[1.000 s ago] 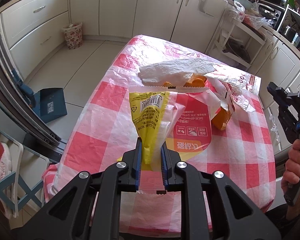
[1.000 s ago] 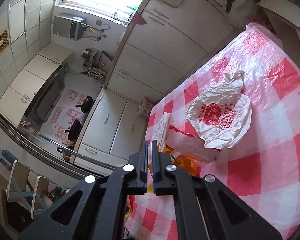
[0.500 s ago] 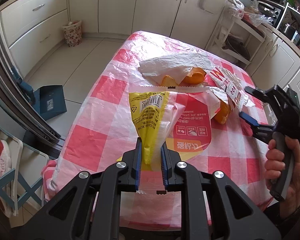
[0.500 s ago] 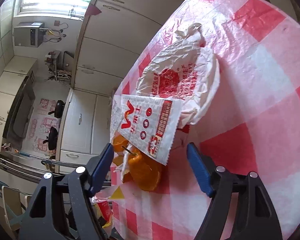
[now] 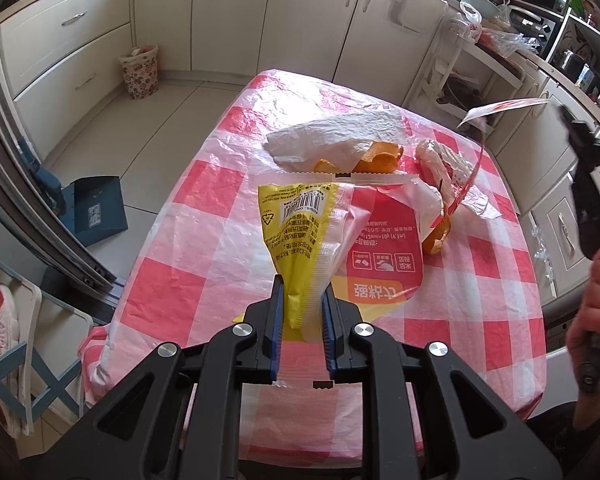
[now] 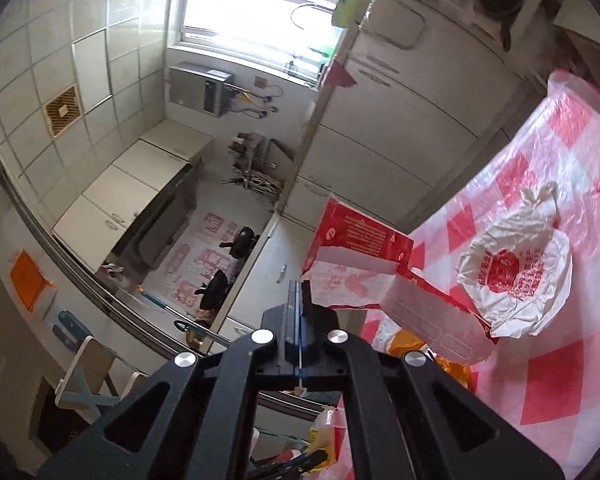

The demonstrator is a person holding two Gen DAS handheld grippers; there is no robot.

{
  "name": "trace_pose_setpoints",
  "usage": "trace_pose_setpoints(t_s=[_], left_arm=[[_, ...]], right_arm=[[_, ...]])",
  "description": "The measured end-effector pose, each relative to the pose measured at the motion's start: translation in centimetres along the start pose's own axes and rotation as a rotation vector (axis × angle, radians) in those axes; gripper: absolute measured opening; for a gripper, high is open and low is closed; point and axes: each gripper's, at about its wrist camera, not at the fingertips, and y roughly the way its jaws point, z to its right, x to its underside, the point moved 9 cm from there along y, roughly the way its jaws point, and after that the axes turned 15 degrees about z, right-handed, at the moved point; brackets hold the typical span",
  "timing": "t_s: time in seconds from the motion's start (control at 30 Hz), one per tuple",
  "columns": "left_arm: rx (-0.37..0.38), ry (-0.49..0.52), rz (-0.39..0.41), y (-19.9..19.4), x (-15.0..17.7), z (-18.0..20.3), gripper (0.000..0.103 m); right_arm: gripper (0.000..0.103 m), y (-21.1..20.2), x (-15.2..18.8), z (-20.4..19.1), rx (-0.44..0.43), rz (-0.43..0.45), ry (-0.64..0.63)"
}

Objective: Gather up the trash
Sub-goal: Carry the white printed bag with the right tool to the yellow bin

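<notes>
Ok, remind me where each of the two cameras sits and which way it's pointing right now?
Left wrist: on the left gripper, looking along the checkered table; gripper shut on the yellow bag; right hand at the edge.
Right wrist: on the right gripper, tilted toward cabinets and window; shut on the red-and-white wrapper; no hand visible.
Shared: table, wrapper, white plastic bag, orange peels.

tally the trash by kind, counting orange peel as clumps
yellow-and-red packaging bag: 1
red-and-white paper wrapper: 1
white printed plastic bag: 1
white crumpled sheet: 1
orange peel clumps: 2
total: 6
</notes>
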Motion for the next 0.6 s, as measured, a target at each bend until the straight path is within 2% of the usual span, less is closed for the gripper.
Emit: trace_pose_setpoints(t_s=[0.17,0.33,0.47,0.6], left_arm=[[0.013,-0.002,0.016,-0.2,-0.1,0.7,0.016],[0.041,0.027,0.033,-0.8,0.1,2.5,0.016],[0.069,0.052,0.03,-1.1,0.7,4.6,0.016],[0.103,0.096,0.026,-1.3,1.6,7.5,0.016]], right_arm=[[0.001,-4.1,-2.7,-1.8,-0.031,0.045,-0.02],[0.001,-8.6,-6.2,-2.8,-0.004,0.133,-0.056],[0.001,-13.7,-8.5,-1.9,0.07,0.205,-0.093],[0.001,-19.1,-9.7,0.5,0.199,0.245,-0.147]])
